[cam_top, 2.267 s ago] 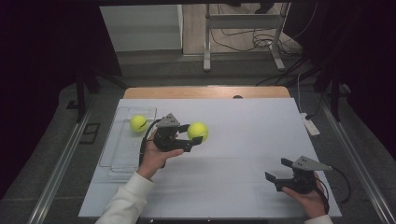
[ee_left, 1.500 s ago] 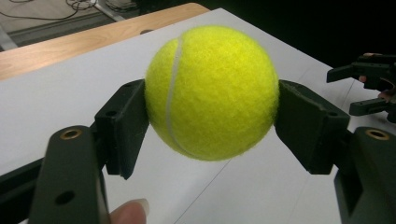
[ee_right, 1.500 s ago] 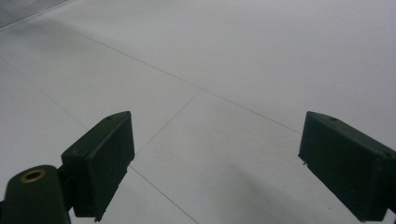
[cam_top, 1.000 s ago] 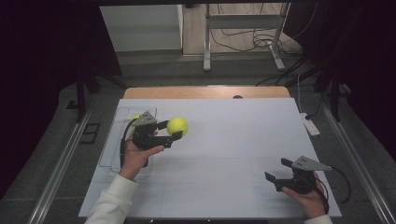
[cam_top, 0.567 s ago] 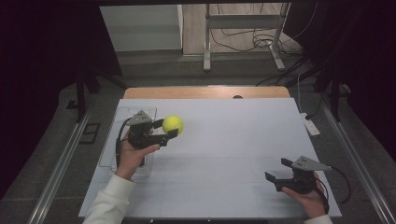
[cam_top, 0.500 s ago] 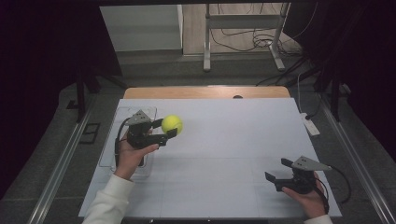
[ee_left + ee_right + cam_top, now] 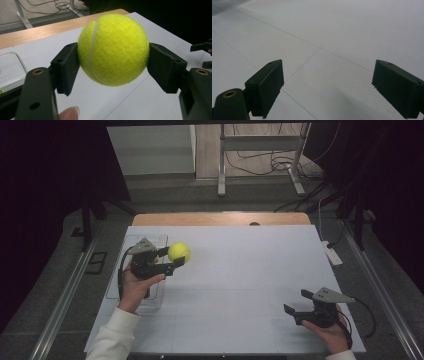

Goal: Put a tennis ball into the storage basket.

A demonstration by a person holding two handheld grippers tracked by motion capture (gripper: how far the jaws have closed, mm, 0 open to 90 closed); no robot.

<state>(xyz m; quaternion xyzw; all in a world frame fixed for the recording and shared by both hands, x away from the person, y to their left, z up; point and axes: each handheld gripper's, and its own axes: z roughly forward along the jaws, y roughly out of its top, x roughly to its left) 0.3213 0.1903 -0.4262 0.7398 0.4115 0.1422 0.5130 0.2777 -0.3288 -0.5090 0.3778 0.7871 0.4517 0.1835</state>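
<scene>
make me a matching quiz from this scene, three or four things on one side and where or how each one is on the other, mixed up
Things:
1. ball
2. left claw
3. right claw
4. clear tray

States:
a. open, nothing between its jaws
b. lying at the table's left edge
c. held up off the table
d. shut on something yellow

Pairs: 1-c, 2-d, 3-a, 4-b
</scene>
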